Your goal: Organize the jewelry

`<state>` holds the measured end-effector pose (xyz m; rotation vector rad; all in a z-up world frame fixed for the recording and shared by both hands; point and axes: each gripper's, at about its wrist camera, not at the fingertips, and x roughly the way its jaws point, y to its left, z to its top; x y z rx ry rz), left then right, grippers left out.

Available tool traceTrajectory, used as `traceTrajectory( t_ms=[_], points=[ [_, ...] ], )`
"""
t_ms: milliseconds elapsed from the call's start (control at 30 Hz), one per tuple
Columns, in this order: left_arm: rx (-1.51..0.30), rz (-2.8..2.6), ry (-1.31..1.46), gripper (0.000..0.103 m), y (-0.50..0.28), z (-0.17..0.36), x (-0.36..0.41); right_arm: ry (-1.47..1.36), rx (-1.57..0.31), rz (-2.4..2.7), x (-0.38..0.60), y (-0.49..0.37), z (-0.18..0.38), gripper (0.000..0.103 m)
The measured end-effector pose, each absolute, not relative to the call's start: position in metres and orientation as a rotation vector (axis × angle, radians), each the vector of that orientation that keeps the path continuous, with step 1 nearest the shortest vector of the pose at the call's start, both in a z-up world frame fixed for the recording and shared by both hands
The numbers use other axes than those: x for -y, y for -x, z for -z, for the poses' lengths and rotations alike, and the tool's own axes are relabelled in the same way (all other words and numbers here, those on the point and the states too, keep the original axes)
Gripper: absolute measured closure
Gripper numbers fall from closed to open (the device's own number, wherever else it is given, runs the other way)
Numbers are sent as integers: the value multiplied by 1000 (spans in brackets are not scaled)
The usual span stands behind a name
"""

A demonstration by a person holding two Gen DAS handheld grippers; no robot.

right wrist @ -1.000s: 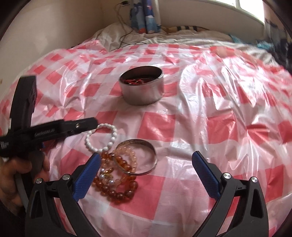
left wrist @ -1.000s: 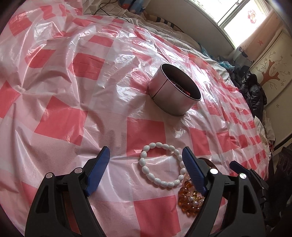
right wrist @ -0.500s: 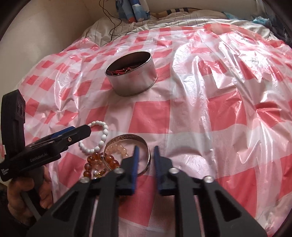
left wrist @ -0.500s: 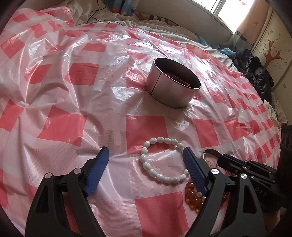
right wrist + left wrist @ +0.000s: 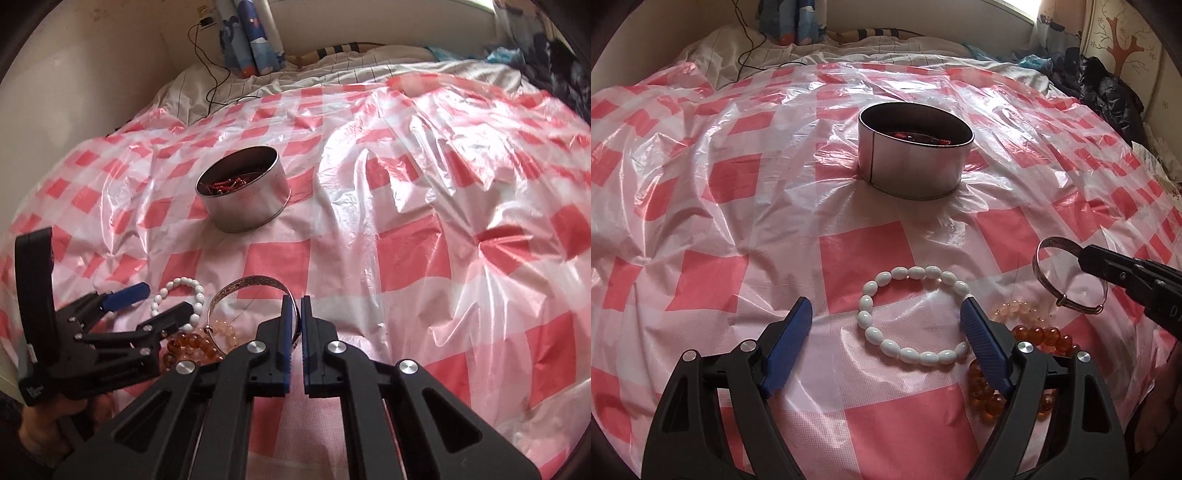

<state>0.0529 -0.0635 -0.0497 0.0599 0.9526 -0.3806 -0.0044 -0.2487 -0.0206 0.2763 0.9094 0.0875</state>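
A round metal tin point(image 5: 916, 155) with red jewelry inside stands on the pink checked plastic sheet point(image 5: 864, 258); it also shows in the right wrist view point(image 5: 243, 192). My left gripper point(image 5: 886, 325) is open, its fingers either side of a white bead bracelet point(image 5: 912, 314). My right gripper point(image 5: 294, 314) is shut on a metal bangle point(image 5: 251, 286), lifted off the sheet and tilted; the bangle shows in the left wrist view point(image 5: 1043, 277). Amber beads point(image 5: 1041, 336) and pale pink beads point(image 5: 1015, 310) lie below it.
The sheet covers a bed with rumpled white bedding point(image 5: 332, 70) at the back. A black cable point(image 5: 207, 44) runs down the wall. Dark clothes point(image 5: 1104, 88) are piled at the far right. The sheet is wrinkled and raised at the right point(image 5: 443, 147).
My right gripper closed on the bangle and lifted it off the bead pile. My left gripper stayed open around the white bracelet and turned toward the tin.
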Motion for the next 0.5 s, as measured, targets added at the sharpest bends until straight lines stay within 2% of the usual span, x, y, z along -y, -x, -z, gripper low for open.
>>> traceTrajectory(
  t_ms=[33,100,167,500],
  points=[
    [-960,382,-51,45,-54,50,62,-297,-913,-92,251,4,22,98],
    [-973,392,-26,83,-56,50,58,-321,-918,-90,255,4,24,98],
    [-991,410,18,96,-59,49,52,-346,-921,-88,259,3,25,98],
    [-890,407,19,97,-50,30,50,-382,-914,-70,268,4,27,98]
  ],
)
